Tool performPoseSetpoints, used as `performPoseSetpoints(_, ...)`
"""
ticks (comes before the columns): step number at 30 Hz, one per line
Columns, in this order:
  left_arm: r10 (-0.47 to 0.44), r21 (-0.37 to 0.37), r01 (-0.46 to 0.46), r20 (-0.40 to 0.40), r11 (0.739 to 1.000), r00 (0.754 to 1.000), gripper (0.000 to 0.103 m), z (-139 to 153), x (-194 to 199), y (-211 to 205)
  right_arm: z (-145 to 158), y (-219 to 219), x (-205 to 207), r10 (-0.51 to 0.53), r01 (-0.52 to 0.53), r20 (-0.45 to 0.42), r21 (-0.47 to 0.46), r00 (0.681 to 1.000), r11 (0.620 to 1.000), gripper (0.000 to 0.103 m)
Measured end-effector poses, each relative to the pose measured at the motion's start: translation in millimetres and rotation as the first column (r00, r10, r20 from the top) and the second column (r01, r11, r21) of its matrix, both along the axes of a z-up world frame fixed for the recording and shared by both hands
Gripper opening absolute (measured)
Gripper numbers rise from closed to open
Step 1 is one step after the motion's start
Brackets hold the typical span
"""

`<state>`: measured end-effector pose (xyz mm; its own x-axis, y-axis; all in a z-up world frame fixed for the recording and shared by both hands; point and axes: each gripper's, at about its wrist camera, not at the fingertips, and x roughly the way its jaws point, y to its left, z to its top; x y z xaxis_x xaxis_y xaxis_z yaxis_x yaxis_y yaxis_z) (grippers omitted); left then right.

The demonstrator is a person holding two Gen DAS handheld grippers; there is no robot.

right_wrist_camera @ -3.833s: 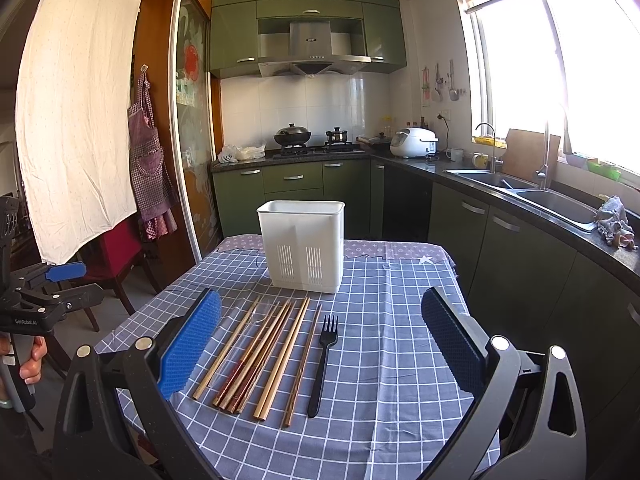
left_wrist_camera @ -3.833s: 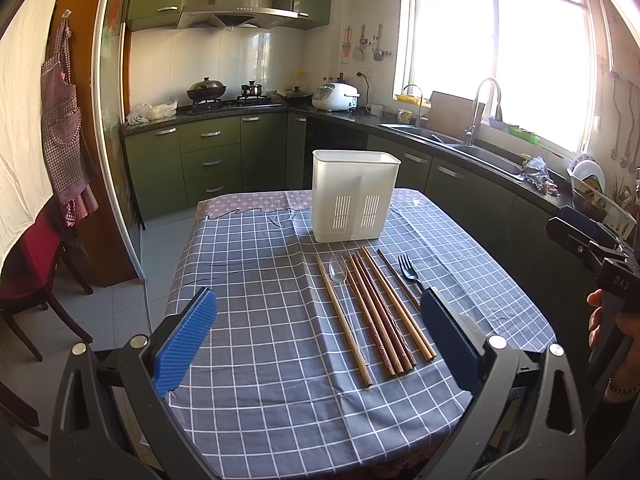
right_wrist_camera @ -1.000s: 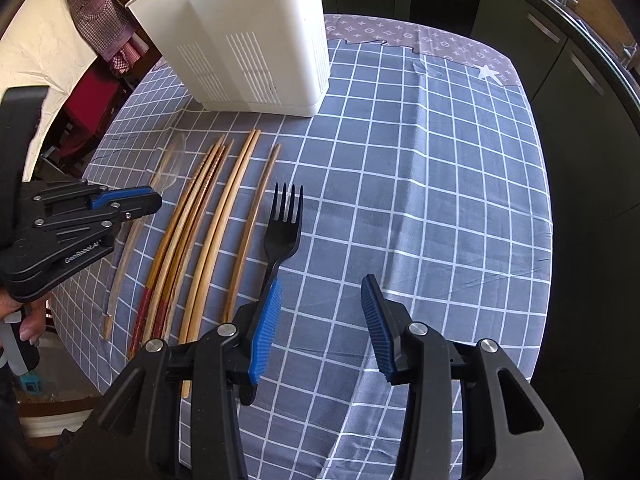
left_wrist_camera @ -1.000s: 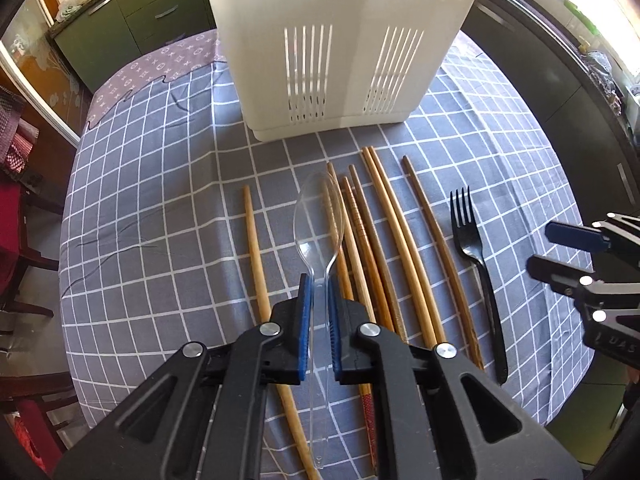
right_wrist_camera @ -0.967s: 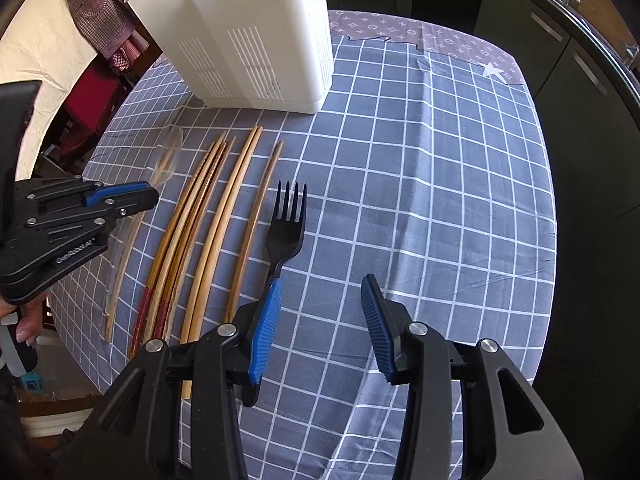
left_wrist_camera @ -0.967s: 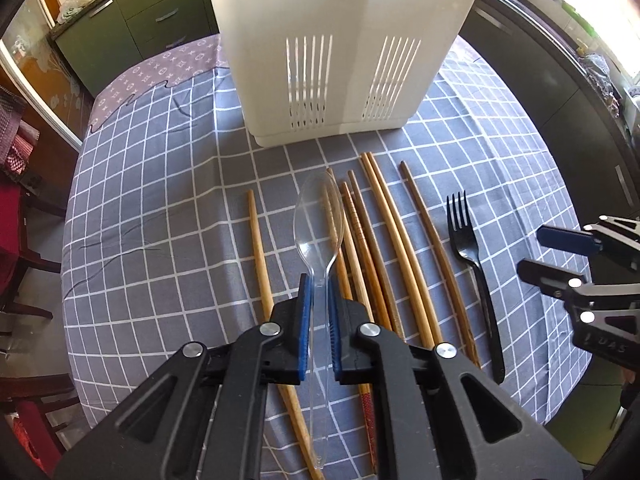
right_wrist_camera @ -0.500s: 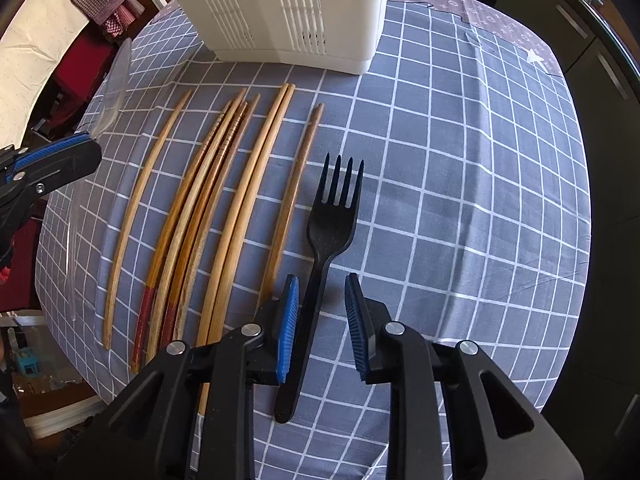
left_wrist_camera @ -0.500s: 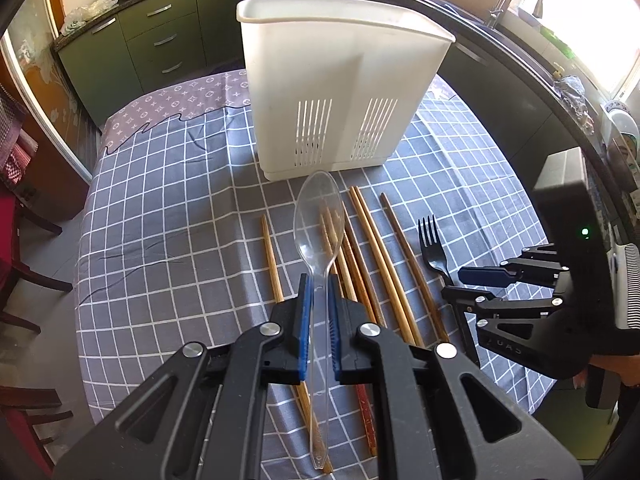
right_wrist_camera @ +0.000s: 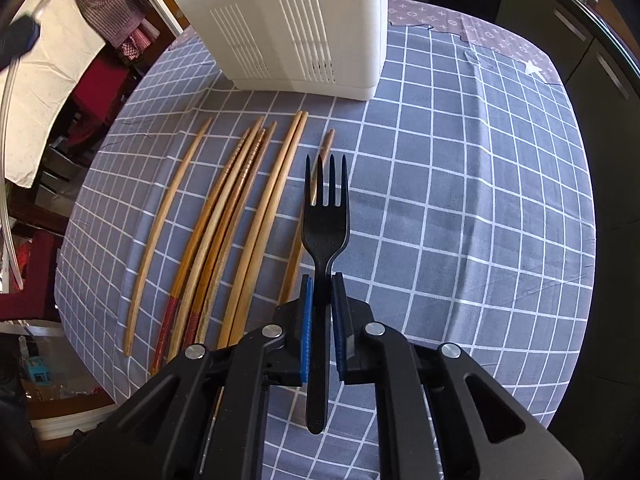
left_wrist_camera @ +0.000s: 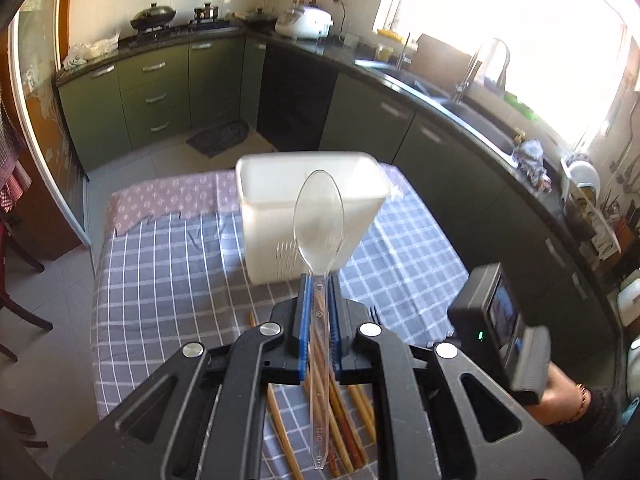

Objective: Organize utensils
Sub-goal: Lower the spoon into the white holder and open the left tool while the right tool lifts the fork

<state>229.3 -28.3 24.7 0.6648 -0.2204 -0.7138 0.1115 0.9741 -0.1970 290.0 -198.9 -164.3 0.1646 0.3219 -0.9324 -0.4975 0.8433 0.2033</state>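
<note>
My left gripper (left_wrist_camera: 319, 280) is shut on a clear plastic spoon (left_wrist_camera: 319, 216), held high above the table with its bowl in front of the open top of the white slotted utensil holder (left_wrist_camera: 276, 196). My right gripper (right_wrist_camera: 321, 280) is shut on the handle of a black plastic fork (right_wrist_camera: 326, 216), tines pointing toward the holder (right_wrist_camera: 296, 24), just above the checked tablecloth (right_wrist_camera: 460, 200). Several wooden chopsticks (right_wrist_camera: 240, 216) lie side by side to the left of the fork; they also show under the left gripper (left_wrist_camera: 352, 436).
The table's front and right edges drop off close to the right gripper. The other hand's gripper body (left_wrist_camera: 496, 320) shows at the right of the left wrist view. Green kitchen cabinets (left_wrist_camera: 152, 92) and a sink counter (left_wrist_camera: 452, 96) lie beyond the table.
My left gripper has risen with the spoon to above the holder's rim. My right gripper has closed on the fork's handle and lifted it slightly off the cloth.
</note>
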Motion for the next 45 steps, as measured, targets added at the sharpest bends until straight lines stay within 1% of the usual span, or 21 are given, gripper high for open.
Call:
performPoseSetpoints(2, 0.015, -0.028, -0.012, 0.102, 1.000, 0.995, 0.008, 24.2, 11.2, 2.9, 2.8, -8.4, -3.3, -0.006, 0.006, 0.001, 0.044, 1.000, 0.999, 0.010)
performPoseSetpoints(3, 0.027, -0.035, -0.022, 0.156, 0.999, 0.987, 0.008, 34.1, 17.5, 3.8, 3.4, -12.6, -6.0, -0.009, 0.009, 0.003, 0.060, 1.000, 0.998, 0.010)
performPoseSetpoints(6, 0.058, -0.053, -0.044, 0.293, 0.998, 0.954, 0.008, 54.1, 40.2, 2.9, -0.4, -24.4, -10.9, -0.012, 0.014, -0.012, 0.108, 1.000, 0.994, 0.010)
performPoseSetpoints(8, 0.085, -0.071, -0.063, 0.360, 0.995, 0.929, 0.008, 59.5, 56.8, 2.9, -4.6, -37.5, -15.4, -0.016, 0.019, -0.024, 0.130, 1.000, 0.991, 0.010)
performPoseSetpoints(10, 0.110, -0.074, -0.087, 0.415, 0.994, 0.903, 0.008, 61.0, 71.2, 1.3, -8.7, -47.1, -17.7, -0.022, 0.027, -0.036, 0.147, 0.999, 0.989, 0.010)
performPoseSetpoints(12, 0.132, -0.065, -0.115, 0.447, 0.991, 0.885, 0.008, 58.5, 84.1, 0.9, -11.1, -53.2, -18.2, -0.028, 0.035, -0.046, 0.160, 0.999, 0.986, 0.010)
performPoseSetpoints(17, 0.150, -0.019, -0.160, 0.463, 0.987, 0.873, 0.008, 32.4, 108.4, -4.2, -11.2, -71.6, -14.5, -0.040, 0.049, -0.046, 0.189, 0.998, 0.981, 0.010)
performPoseSetpoints(22, 0.152, 0.002, -0.172, 0.457, 0.985, 0.876, 0.008, 9.4, 110.0, -4.6, -4.5, -71.3, -14.5, -0.033, 0.037, -0.024, 0.206, 0.999, 0.978, 0.010)
performPoseSetpoints(25, 0.129, 0.045, -0.167, 0.453, 0.985, 0.882, 0.008, -1.6, 105.8, -8.0, 7.8, -70.8, -16.4, -0.019, 0.020, -0.006, 0.223, 1.000, 0.975, 0.010)
performPoseSetpoints(27, 0.119, 0.059, -0.161, 0.433, 0.985, 0.893, 0.009, -9.0, 104.7, -9.6, 20.2, -68.1, -17.3, -0.015, 0.010, 0.021, 0.237, 1.000, 0.972, 0.010)
performPoseSetpoints(30, 0.116, 0.062, -0.153, 0.404, 0.986, 0.907, 0.009, -17.5, 102.1, -7.2, 43.5, -64.4, -17.4, -0.018, -0.001, 0.070, 0.263, 0.997, 0.965, 0.010)
performPoseSetpoints(32, 0.107, 0.063, -0.141, 0.381, 0.988, 0.918, 0.010, -22.7, 102.0, -5.6, 60.9, -63.2, -16.7, -0.029, -0.003, 0.107, 0.281, 0.994, 0.960, 0.010)
performPoseSetpoints(33, 0.106, 0.064, -0.139, 0.373, 0.988, 0.922, 0.013, -24.1, 101.4, -4.4, 68.8, -63.1, -16.4, -0.035, -0.002, 0.126, 0.286, 0.991, 0.958, 0.010)
performPoseSetpoints(37, 0.094, 0.071, -0.128, 0.364, 0.989, 0.927, 0.022, -27.5, 95.9, 0.2, 99.9, -61.7, -10.5, -0.065, 0.002, 0.195, 0.305, 0.979, 0.952, 0.010)
performPoseSetpoints(39, 0.095, 0.062, -0.125, 0.360, 0.990, 0.928, 0.024, -26.7, 91.1, 3.1, 114.5, -60.9, -4.8, -0.084, 0.007, 0.226, 0.322, 0.971, 0.947, 0.010)
performPoseSetpoints(43, 0.103, 0.016, -0.117, 0.354, 0.993, 0.929, 0.024, -18.5, 72.1, 13.4, 144.1, -56.8, 13.2, -0.135, 0.015, 0.284, 0.388, 0.949, 0.922, 0.010)
performPoseSetpoints(45, 0.108, -0.002, -0.115, 0.346, 0.993, 0.932, 0.025, -14.1, 58.1, 20.1, 159.3, -50.6, 22.6, -0.171, 0.018, 0.321, 0.428, 0.932, 0.904, 0.010)
